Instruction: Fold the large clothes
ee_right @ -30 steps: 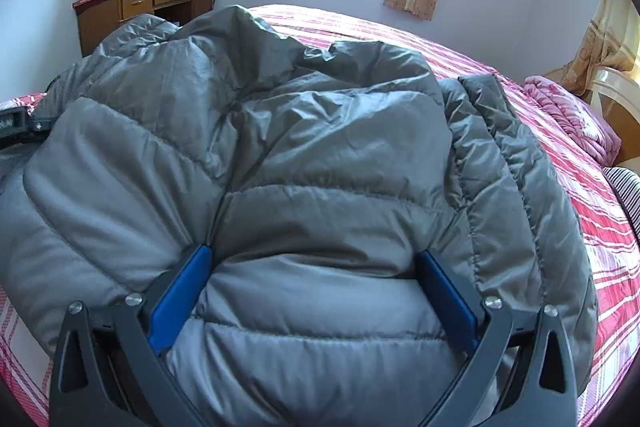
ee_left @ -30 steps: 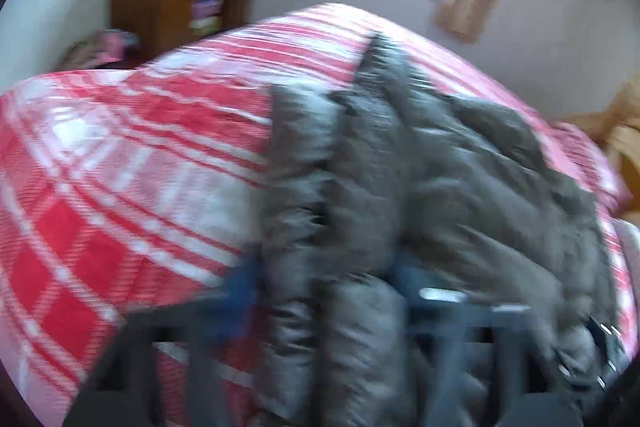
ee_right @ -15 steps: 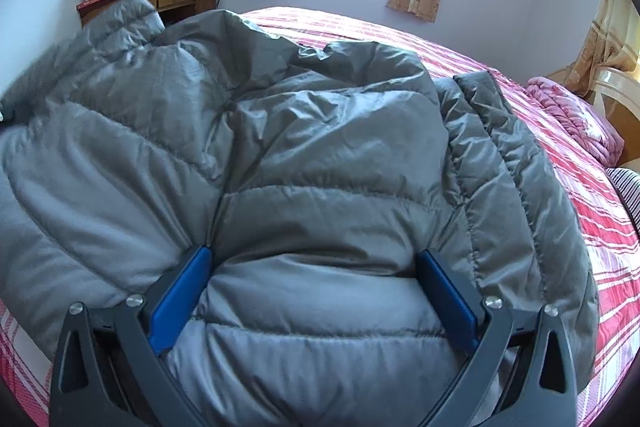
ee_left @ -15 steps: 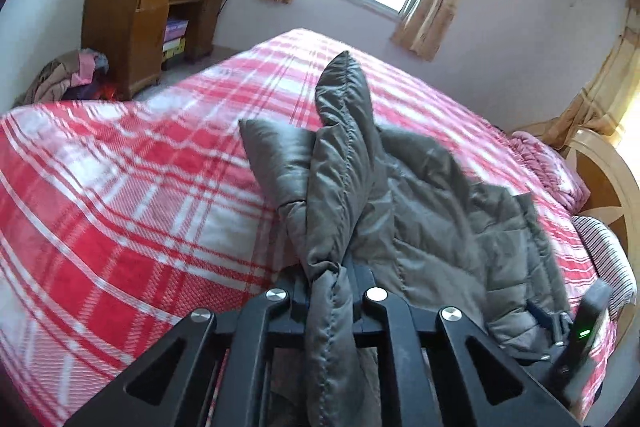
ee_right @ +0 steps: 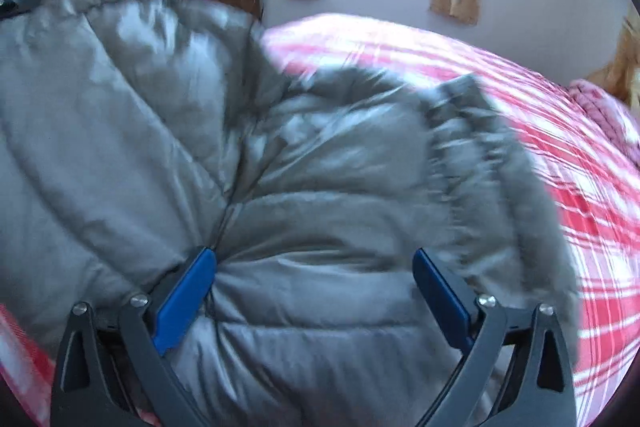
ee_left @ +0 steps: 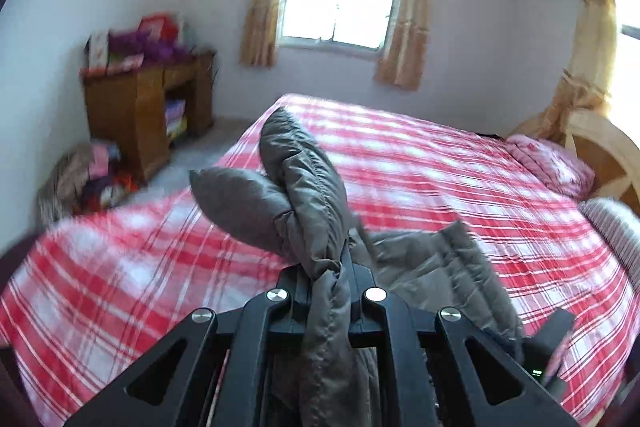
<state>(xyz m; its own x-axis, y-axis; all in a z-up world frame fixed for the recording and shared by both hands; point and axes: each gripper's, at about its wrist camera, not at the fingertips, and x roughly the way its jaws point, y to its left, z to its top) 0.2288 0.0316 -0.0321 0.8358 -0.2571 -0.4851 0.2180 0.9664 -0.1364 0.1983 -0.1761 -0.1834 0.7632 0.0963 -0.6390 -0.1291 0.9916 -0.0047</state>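
Observation:
A grey puffer jacket (ee_left: 304,187) lies on a bed with a red and white plaid sheet (ee_left: 440,167). My left gripper (ee_left: 326,267) is shut on a thick fold of the jacket's edge and holds it well above the bed, the loose end sticking up past the fingers. In the right wrist view the jacket (ee_right: 160,107) fills the left and middle, its left side raised high. My right gripper (ee_right: 314,255) stands wide open low over the jacket, a puffy panel bulging between its blue pads (ee_right: 188,291).
A wooden desk (ee_left: 136,107) with clutter on top stands against the left wall, with a heap of clothes (ee_left: 88,179) on the floor beside it. A pink quilt (ee_left: 552,167), a striped pillow (ee_left: 616,227) and a wooden headboard (ee_left: 600,155) are at the right.
My left gripper shut on the jacket's edge and rose with it, lifting that side off the bed. The right gripper kept its wide opening and shifted only slightly.

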